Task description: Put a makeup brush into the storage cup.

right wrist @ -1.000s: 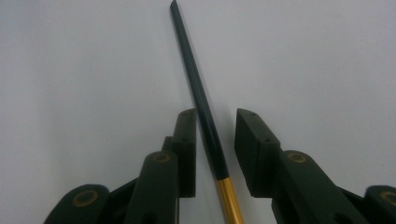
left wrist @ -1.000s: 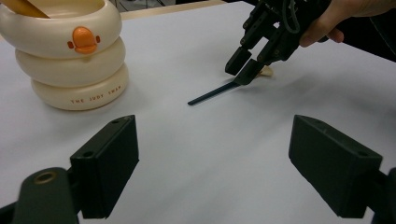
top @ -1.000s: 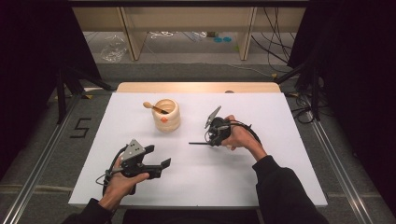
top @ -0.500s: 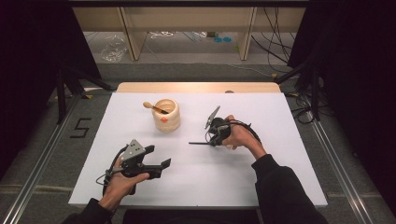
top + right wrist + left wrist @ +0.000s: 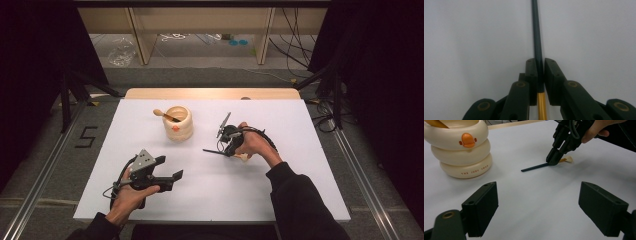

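right tongs (image 5: 539, 82) just closed onto spoon (image 5: 536, 166), hands unmoved

Black gripper (image 5: 170, 178) jaws with brass-ringed screws, grey three-cornered plate, trailing cables, seemingly black sleeves.

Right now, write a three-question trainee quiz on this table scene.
1. True or false: the right gripper is shut on the thin utensil with the dark handle.
2. What stands at the back left of the white table? A) glass bottle B) cream duck-faced holder C) metal tray
3. How do the jaws of the left gripper stand?

Key: 1. True; the pads clamp its handle against the table. 2. B; a wooden spoon already rests inside. 3. Wide apart, with nothing between them.
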Motion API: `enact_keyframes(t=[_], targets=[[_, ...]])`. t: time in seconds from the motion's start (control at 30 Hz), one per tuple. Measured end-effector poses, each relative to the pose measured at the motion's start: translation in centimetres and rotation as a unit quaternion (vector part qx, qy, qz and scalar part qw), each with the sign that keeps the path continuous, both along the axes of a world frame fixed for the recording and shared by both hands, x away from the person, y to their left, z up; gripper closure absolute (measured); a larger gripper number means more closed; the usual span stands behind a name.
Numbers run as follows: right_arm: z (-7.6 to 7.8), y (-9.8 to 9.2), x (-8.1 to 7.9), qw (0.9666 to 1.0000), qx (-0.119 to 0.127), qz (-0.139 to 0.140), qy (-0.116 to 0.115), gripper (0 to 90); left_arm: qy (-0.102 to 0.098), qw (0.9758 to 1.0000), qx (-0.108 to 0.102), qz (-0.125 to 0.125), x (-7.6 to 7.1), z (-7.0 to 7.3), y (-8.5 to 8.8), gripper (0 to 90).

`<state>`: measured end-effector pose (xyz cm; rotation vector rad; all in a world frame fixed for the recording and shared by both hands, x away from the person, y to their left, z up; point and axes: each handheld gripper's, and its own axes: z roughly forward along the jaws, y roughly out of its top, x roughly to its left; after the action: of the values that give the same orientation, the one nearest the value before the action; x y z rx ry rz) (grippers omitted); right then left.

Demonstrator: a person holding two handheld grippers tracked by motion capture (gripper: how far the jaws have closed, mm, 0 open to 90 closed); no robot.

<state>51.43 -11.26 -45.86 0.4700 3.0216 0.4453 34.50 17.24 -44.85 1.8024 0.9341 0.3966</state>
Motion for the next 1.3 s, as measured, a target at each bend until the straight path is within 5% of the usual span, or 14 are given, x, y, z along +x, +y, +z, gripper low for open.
enact_keyframes(t=[1.3], targets=[[0.25,0.90,0.21,0.9991,-0.040,-0.011,-0.004,83.2,-0.005,0.9999,0.006,-0.008,0.02,0.11,0.12,16.3]])
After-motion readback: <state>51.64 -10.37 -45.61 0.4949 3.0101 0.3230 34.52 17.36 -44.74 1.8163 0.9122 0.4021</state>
